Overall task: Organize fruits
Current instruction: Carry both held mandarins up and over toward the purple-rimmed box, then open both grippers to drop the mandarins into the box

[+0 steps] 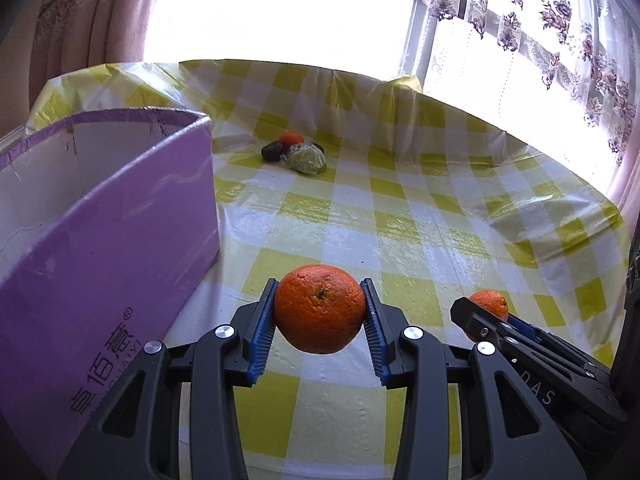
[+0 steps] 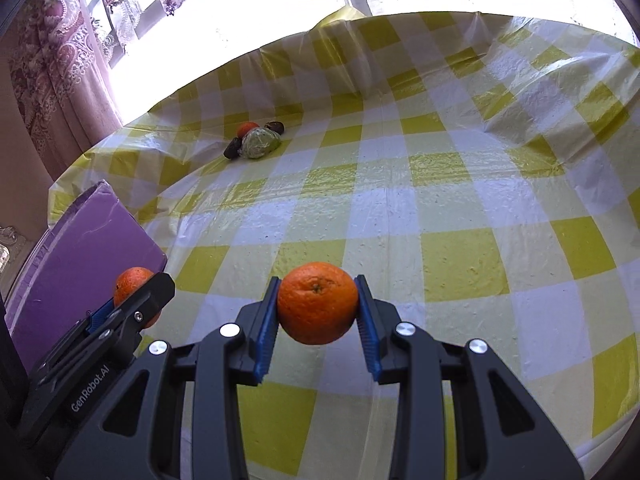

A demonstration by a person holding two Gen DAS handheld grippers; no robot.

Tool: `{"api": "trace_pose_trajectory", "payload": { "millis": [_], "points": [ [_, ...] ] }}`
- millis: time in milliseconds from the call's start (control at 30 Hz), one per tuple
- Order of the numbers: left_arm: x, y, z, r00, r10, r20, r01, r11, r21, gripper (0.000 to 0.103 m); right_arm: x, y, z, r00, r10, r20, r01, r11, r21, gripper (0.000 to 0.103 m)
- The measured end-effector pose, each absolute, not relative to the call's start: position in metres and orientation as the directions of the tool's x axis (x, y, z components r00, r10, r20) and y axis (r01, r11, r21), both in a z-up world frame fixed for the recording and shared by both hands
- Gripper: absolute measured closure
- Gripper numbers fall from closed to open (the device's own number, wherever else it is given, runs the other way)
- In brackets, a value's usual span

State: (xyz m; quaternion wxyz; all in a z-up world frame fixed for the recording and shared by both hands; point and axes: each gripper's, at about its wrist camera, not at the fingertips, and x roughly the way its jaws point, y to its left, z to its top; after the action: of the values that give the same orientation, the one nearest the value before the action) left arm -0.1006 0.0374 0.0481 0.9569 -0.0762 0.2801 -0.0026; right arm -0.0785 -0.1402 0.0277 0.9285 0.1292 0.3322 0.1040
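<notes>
Each claw, left (image 1: 320, 312) and right (image 2: 317, 304), grips an orange (image 1: 320, 308) above the tabletop (image 1: 420, 208). The box (image 1: 100, 240) sits left of both. Smooth peel could slip free and roll away.

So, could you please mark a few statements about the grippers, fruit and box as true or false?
1. The left gripper holds an orange. True.
2. The right gripper is open with nothing in it. False: it is shut on a second orange.
3. The purple box lies to the left. True.
4. The fruit pile sits in the box. False: it lies on the tablecloth, beyond the box.
</notes>
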Motion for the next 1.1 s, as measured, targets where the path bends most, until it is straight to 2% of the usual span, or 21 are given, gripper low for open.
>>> {"api": "trace_pose_trajectory", "payload": {
  "millis": [133,300,467,667,867,1000,1100],
  "points": [
    [-0.136,0.033,0.069,0.926,0.061,-0.373,-0.089,0.994,-0.057,0.064,-0.106,-0.136,0.048,0.858,0.274,-0.434,-0.151,0.943,0.296,0.067],
    [-0.179,0.044,0.104,0.97,0.133,-0.205,-0.142,0.99,-0.027,0.064,-0.133,-0.116,0.073,0.908,0.282,-0.308,-0.207,0.945,0.255,0.067],
    [-0.214,0.068,0.133,0.973,0.197,-0.119,-0.203,0.978,-0.044,0.064,-0.157,-0.088,0.102,0.91,0.35,-0.222,-0.301,0.926,0.226,0.067],
    [-0.235,0.106,0.147,0.947,0.301,-0.115,-0.31,0.948,-0.075,0.064,-0.174,-0.046,0.123,0.87,0.459,-0.181,-0.428,0.885,0.185,0.067],
    [-0.237,0.142,0.146,0.906,0.383,-0.18,-0.403,0.911,-0.087,0.064,-0.171,0.003,0.139,0.799,0.574,-0.182,-0.554,0.819,0.152,0.066],
    [-0.241,0.169,0.146,0.877,0.419,-0.234,-0.452,0.885,-0.108,0.064,-0.165,0.045,0.149,0.744,0.624,-0.239,-0.618,0.778,0.11,0.066],
    [-0.23,0.192,0.145,0.841,0.432,-0.327,-0.484,0.87,-0.095,0.064,-0.153,0.076,0.148,0.688,0.636,-0.35,-0.655,0.751,0.077,0.066]
  ]
}}
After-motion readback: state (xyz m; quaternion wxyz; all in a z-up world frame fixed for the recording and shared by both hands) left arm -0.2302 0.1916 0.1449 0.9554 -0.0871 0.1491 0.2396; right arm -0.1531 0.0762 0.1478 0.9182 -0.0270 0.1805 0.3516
